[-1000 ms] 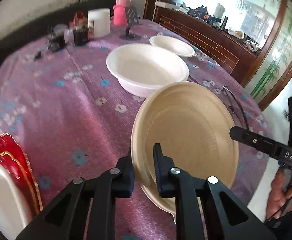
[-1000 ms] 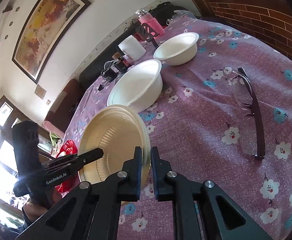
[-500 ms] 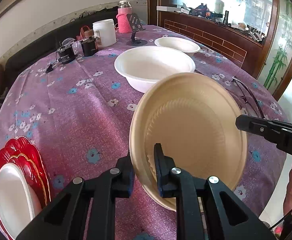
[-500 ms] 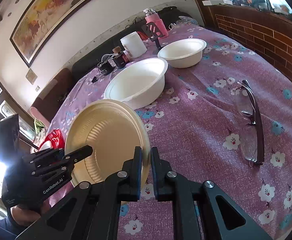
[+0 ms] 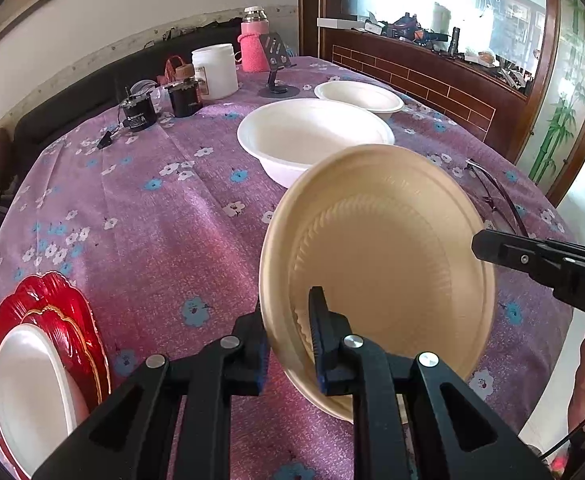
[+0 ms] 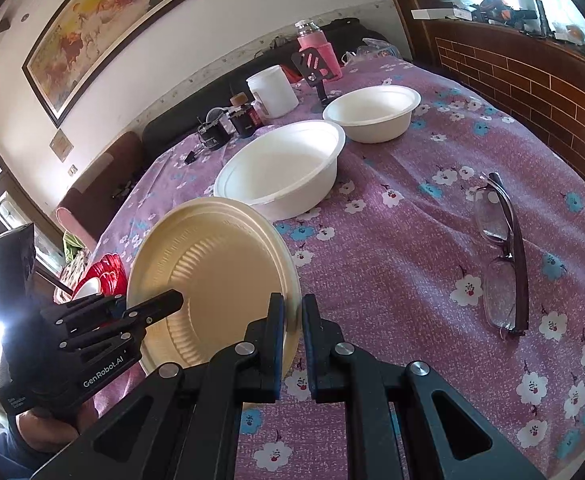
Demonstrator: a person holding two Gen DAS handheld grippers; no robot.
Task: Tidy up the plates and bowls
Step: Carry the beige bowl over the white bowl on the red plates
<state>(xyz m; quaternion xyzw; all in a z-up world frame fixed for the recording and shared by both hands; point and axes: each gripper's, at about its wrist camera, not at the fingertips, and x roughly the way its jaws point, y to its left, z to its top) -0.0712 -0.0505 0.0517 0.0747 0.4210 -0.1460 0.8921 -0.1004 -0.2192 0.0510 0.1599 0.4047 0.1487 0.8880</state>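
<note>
Tan plate (image 5: 376, 276) held tilted above the surface at lower centre, left gripper (image 5: 288, 344) and right gripper (image 6: 292, 340) each clamped on its rim; uneven pulling could bend or drop it

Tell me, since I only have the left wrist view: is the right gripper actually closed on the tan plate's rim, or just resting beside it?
Observer: Closed on it. The right wrist view shows the right gripper with one finger on each side of the tan plate, at its rim, with almost no gap between finger and rim.
Operator: The plate hides part of the glasses for me. Are they touching it?
Observer: No. In the right wrist view the glasses show in full. They lie on the tablecloth, off to the right of the plate, with bare cloth between them.
</note>
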